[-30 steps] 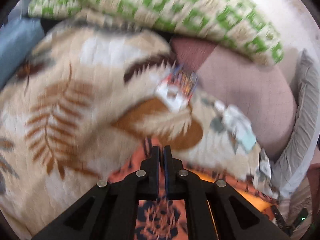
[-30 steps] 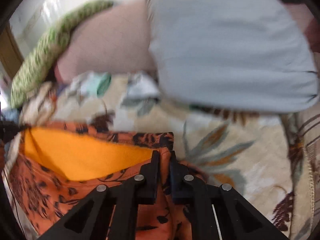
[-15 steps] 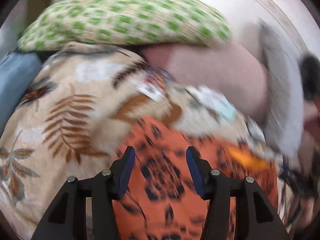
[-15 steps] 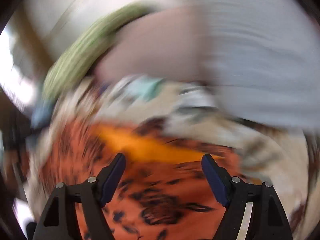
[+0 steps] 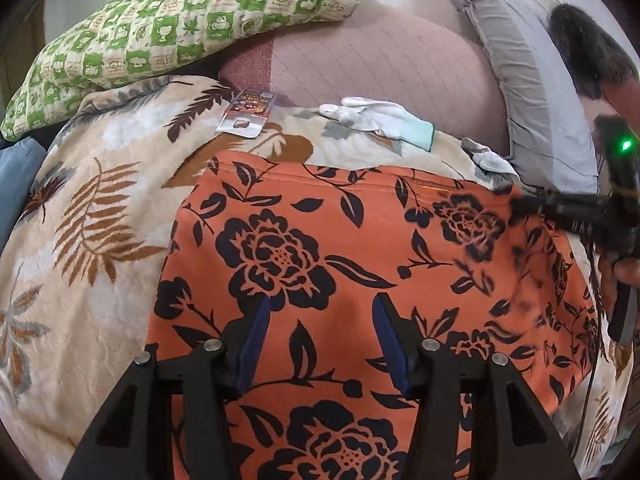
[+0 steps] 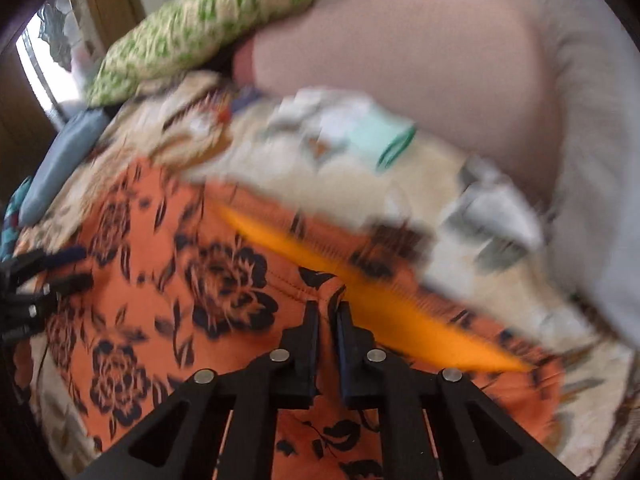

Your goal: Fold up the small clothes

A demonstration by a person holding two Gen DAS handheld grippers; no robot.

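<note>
In the left wrist view, the orange floral garment [image 5: 360,264] is lying spread flat on a beige leaf-print blanket [image 5: 80,240], filling the middle and lower part of the scene directly under and ahead of the left gripper [image 5: 318,320]. That gripper is hovering with its blue-padded fingers [image 5: 252,340] standing wide apart over a black flower print, gripping nothing; whether the pads are brushing the cloth cannot be told. At the right edge, the right gripper [image 5: 536,206] is reaching in over the garment's far right corner, blurred. Beyond the garment's top hem, a small printed card packet [image 5: 246,114] and a white glove with a mint cuff [image 5: 384,120] are lying on the blanket, with a green-checked pillow [image 5: 184,28], a pink cushion [image 5: 380,68] and a grey pillow [image 5: 532,92] behind them. In the right wrist view, which is motion-blurred, the garment [image 6: 180,280] is stretching from the lower left to beneath the gripper [image 6: 328,312], and a bright orange inner face [image 6: 360,292] is showing along its far edge. The fingers are drawn almost together, with only a narrow slit between them, and a hemmed fold of the cloth is sitting at their tips, seemingly pinched. The left gripper [image 6: 68,268] is showing at the left edge over the cloth.
</note>
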